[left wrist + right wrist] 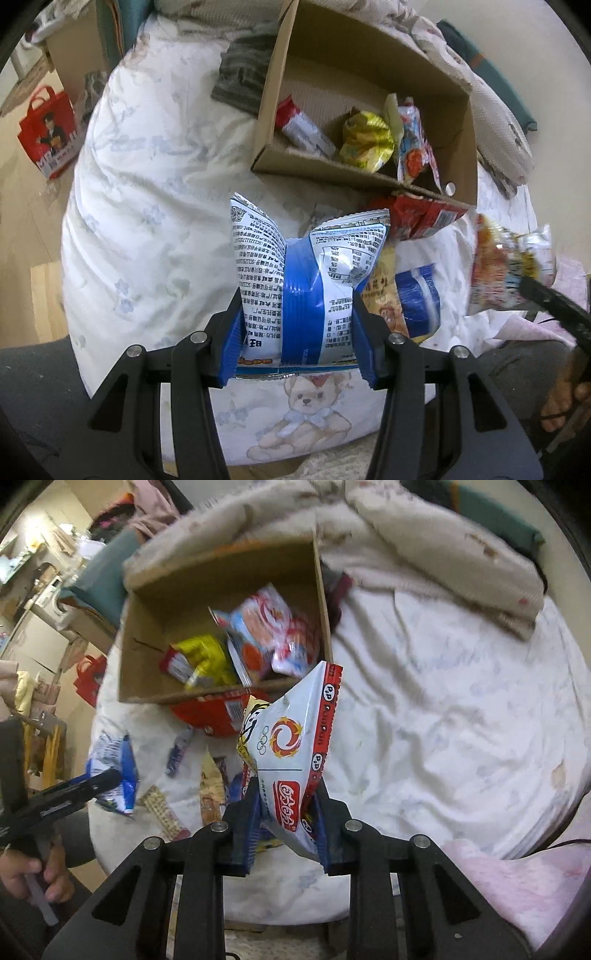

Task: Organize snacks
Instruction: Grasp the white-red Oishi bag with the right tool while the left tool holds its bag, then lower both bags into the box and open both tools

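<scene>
We grip blue-white packet (306, 291) in left gripper (299, 332), white-red packet (295, 760) in right gripper (286, 819); both lifted off bed (443, 720), likely bound for cardboard box (373, 177).

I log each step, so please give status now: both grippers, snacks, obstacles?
Left gripper shut on blue-white packet. Right gripper shut on white-red packet. Cardboard box ahead, open, partly filled. Loose snacks before it; path over them looks free.
</scene>
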`<control>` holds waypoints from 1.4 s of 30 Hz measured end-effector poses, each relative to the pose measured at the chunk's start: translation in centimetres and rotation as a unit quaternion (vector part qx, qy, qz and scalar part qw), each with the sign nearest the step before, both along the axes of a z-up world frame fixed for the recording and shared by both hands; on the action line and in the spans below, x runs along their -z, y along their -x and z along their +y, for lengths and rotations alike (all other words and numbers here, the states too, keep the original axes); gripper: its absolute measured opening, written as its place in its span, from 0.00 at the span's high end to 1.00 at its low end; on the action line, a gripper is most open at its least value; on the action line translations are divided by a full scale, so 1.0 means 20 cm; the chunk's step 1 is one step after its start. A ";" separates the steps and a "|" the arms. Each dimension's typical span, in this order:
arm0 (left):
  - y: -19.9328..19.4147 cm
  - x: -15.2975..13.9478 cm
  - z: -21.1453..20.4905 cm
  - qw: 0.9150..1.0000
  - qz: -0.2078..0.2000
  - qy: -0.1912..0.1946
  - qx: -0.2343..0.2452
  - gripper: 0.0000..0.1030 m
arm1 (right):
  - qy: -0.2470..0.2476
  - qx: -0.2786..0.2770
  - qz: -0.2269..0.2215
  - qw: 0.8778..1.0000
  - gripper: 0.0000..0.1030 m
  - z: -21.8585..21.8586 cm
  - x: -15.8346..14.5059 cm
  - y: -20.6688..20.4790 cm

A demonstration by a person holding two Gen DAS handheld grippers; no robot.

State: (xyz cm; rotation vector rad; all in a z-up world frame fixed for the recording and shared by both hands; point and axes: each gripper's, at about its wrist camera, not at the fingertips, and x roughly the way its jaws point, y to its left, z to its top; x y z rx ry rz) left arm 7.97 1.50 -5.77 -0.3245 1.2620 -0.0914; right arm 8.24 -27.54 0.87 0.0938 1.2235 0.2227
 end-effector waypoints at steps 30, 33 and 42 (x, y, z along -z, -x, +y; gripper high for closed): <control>-0.65 -0.33 -0.16 0.990 -0.087 -0.101 0.037 0.54 | -0.188 0.027 -0.029 0.981 0.74 0.12 0.07 -0.76; -0.71 -0.27 -0.20 0.991 -0.076 -0.106 0.044 0.54 | -0.198 0.029 -0.020 0.979 0.74 0.13 0.15 -0.82; -0.79 -0.12 -0.28 0.987 -0.059 -0.130 0.067 0.54 | -0.203 0.025 -0.005 0.979 0.73 0.17 0.28 -0.87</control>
